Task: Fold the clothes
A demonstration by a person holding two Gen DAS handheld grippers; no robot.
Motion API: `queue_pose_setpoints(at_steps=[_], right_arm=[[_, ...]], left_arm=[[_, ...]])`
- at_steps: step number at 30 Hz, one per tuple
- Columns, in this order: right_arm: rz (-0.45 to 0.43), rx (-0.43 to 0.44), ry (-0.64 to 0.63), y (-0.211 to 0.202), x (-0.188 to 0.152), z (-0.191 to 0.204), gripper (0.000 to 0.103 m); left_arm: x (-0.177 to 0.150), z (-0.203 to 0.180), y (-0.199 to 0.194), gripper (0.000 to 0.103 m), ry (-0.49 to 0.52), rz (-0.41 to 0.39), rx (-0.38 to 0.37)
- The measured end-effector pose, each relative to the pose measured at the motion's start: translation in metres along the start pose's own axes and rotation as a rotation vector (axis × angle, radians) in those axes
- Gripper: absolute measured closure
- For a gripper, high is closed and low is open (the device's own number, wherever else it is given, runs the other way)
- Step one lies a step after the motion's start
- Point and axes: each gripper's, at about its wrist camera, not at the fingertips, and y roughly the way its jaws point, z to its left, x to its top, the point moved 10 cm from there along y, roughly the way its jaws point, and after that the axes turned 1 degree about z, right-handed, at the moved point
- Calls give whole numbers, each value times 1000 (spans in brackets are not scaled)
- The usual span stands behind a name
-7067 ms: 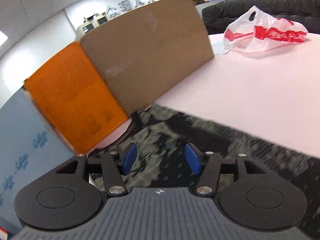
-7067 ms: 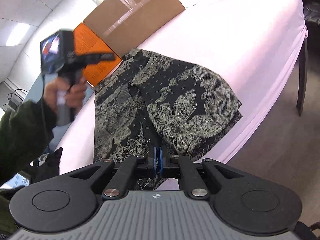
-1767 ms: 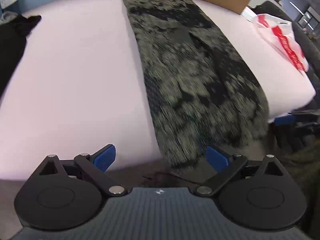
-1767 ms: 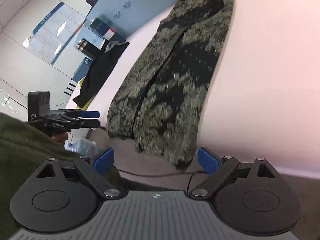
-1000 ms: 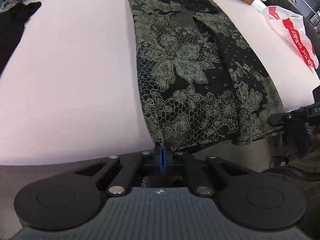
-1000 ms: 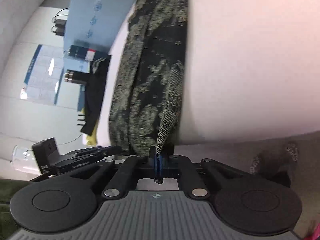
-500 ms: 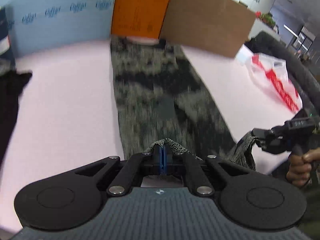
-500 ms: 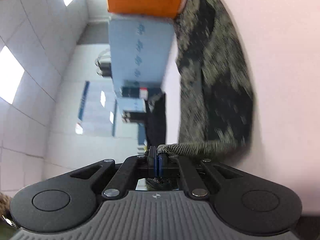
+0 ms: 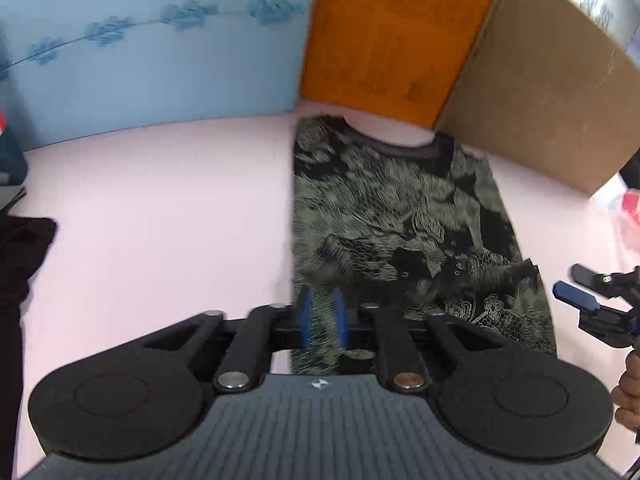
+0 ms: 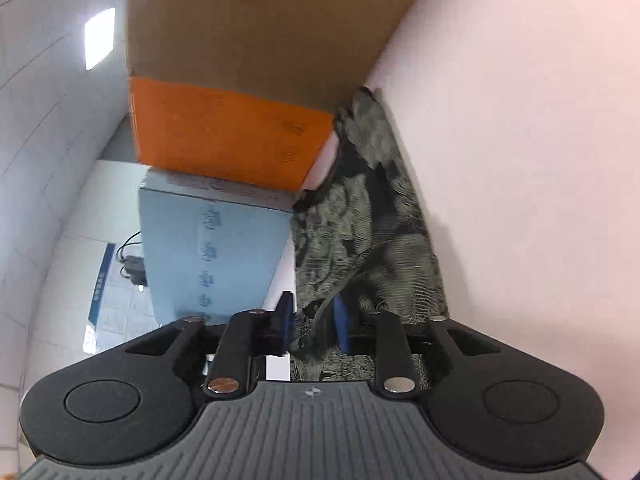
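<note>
The pink counter [image 9: 160, 208] fills the frame's middle, bearing the patterned garment [image 9: 384, 216] folded right of centre, over whose near edge the left hand-held gripper [image 9: 322, 316] and right hand-held gripper [image 10: 314, 322] are opening, pads clear of cloth.

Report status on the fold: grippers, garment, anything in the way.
Left gripper and right gripper both opening, patterned garment between the jaws. Garment folded over, flat on pink table. Boxes crowd the collar end.
</note>
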Motion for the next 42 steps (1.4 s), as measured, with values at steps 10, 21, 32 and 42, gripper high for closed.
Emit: queue_pose_setpoints(at_steps=[10,21,32,42], right_arm=[[68,-193,-275,-19,-59,3,52],[88,-249,-328,-53,-111,-20,29],[111,-182,-219,-44,-128,-19,24],[66,-200,-120,-16,-97,-44,101]], left_arm=[[-95,14,-9,63,70,58,64],[-106,4,3,42,-39,69,-8],[-106,-9,17,34,50,74,27],[-104,-15,16,91,90,50,131]])
